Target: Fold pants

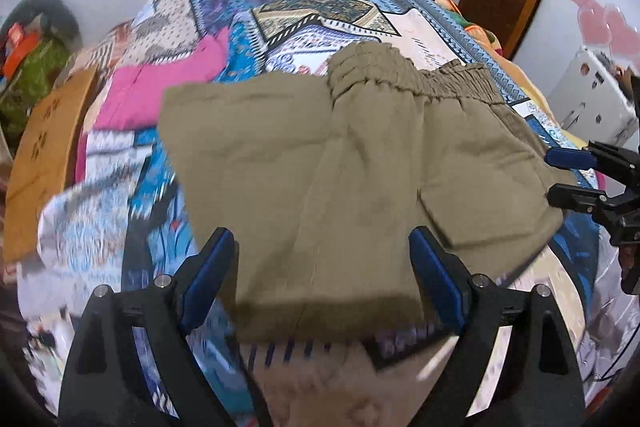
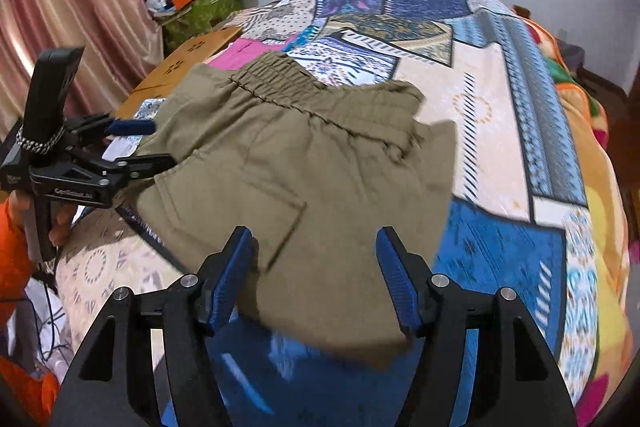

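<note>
Olive-green pants (image 1: 320,155) with an elastic waistband (image 1: 404,75) lie folded on a patchwork bedspread (image 1: 312,11). My left gripper (image 1: 320,235) is open wide, straddling the pants' near edge, and its blue pads do not press the cloth. In the right wrist view the same pants (image 2: 304,163) spread out in front of my right gripper (image 2: 314,233), which is open with the near hem lying between its fingers. Each gripper shows in the other's view: the right gripper (image 1: 552,175) at the pants' right side and the left gripper (image 2: 160,143) at their left side, both with fingers apart.
A pink garment (image 1: 152,91) lies beyond the pants on the left. Beside the bed stand a brown board (image 1: 44,155), a cluttered green bag (image 2: 200,11) and a striped curtain (image 2: 60,7). An orange blanket (image 2: 580,107) is bunched at the bed's right. A person's orange sleeve (image 2: 16,247) is at lower left.
</note>
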The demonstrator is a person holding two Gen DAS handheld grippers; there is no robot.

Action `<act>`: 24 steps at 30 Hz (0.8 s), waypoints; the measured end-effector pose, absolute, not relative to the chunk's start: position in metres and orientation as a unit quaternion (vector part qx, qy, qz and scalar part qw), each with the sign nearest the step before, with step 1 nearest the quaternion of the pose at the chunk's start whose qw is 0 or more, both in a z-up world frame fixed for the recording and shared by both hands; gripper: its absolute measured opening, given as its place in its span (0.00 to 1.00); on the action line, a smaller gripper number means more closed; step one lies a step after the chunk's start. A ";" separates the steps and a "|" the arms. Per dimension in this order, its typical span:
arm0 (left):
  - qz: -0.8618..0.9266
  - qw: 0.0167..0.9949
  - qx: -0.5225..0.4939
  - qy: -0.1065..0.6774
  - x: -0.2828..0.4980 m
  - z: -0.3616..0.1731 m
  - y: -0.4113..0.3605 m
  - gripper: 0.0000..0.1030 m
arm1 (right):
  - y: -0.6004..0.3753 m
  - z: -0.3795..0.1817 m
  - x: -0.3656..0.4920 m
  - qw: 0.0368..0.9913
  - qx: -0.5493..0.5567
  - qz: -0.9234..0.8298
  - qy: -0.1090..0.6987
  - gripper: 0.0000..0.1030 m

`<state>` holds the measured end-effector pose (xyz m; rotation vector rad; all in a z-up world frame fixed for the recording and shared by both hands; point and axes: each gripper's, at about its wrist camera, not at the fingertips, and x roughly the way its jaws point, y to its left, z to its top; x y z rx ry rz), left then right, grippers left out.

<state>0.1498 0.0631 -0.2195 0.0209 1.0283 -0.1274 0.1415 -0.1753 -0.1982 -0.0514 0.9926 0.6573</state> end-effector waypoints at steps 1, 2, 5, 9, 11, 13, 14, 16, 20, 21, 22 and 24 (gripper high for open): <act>-0.058 0.870 0.005 0.490 0.144 -0.218 0.067 0.87 | -0.180 -0.197 0.138 0.829 -0.021 0.305 0.468 0.58; -0.055 0.871 0.001 0.489 0.140 -0.217 0.069 0.87 | -0.183 -0.196 0.135 0.831 -0.020 0.301 0.467 0.58; -0.043 0.873 -0.017 0.486 0.127 -0.213 0.082 0.87 | -0.190 -0.195 0.126 0.839 -0.025 0.284 0.465 0.59; 0.003 0.871 0.003 0.492 0.119 -0.218 0.095 0.87 | -0.202 -0.199 0.122 0.838 -0.018 0.266 0.476 0.59; 0.018 0.862 -0.001 0.506 0.116 -0.227 0.107 0.88 | -0.208 -0.203 0.120 0.836 -0.008 0.258 0.484 0.59; 0.012 0.859 -0.026 0.511 0.112 -0.230 0.117 0.88 | -0.213 -0.207 0.119 0.834 0.000 0.251 0.492 0.59; 0.019 0.858 -0.025 0.512 0.111 -0.229 0.120 0.88 | -0.215 -0.208 0.117 0.833 0.003 0.248 0.495 0.59; 0.038 0.861 -0.014 0.507 0.111 -0.225 0.123 0.88 | -0.218 -0.209 0.114 0.833 0.006 0.239 0.499 0.59; 0.030 0.870 -0.044 0.489 0.116 -0.209 0.134 0.87 | -0.223 -0.202 0.115 0.836 0.020 0.238 0.494 0.59; 0.026 0.873 -0.049 0.485 0.118 -0.206 0.135 0.88 | -0.224 -0.198 0.117 0.838 0.024 0.238 0.490 0.59; 0.022 0.874 -0.053 0.483 0.121 -0.204 0.135 0.88 | -0.224 -0.195 0.118 0.841 0.027 0.237 0.486 0.59; 0.007 0.873 -0.069 0.483 0.134 -0.203 0.132 0.88 | -0.224 -0.191 0.124 0.846 0.032 0.235 0.477 0.66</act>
